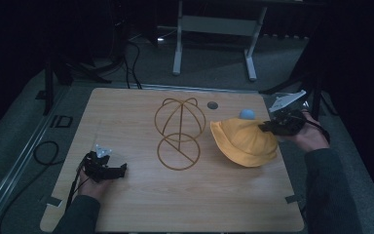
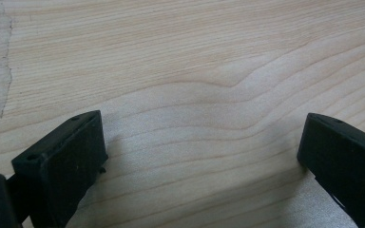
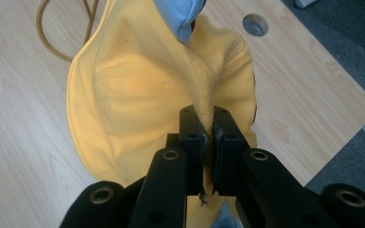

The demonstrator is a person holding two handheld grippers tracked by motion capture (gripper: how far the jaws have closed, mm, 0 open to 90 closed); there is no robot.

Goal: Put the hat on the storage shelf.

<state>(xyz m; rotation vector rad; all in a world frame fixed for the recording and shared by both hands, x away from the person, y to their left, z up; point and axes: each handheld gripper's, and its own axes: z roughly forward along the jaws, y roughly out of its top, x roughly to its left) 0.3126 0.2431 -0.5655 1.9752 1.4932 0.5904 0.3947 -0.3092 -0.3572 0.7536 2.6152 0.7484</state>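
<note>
A yellow bucket hat [image 1: 243,139] lies on the right side of the wooden table [image 1: 141,204], with a pale blue part [image 1: 247,114] showing at its far edge. My right gripper [image 1: 264,127] is shut on a pinched fold of the yellow hat [image 3: 142,90], its jaws clamped on the fabric [image 3: 208,124]. The blue part [image 3: 180,14] sits at the hat's top in the right gripper view. A gold wire hat stand [image 1: 179,132] sits at the table's middle. My left gripper [image 1: 121,170] rests open near the front left, over bare wood [image 2: 195,95], its jaws wide apart.
A round hole [image 1: 213,105] is cut in the table near the back edge, also seen as the hole [image 3: 255,24]. A strip of old tape residue [image 2: 2,71] marks the wood. A white desk frame [image 1: 214,34] and cables [image 1: 126,58] stand on the floor beyond.
</note>
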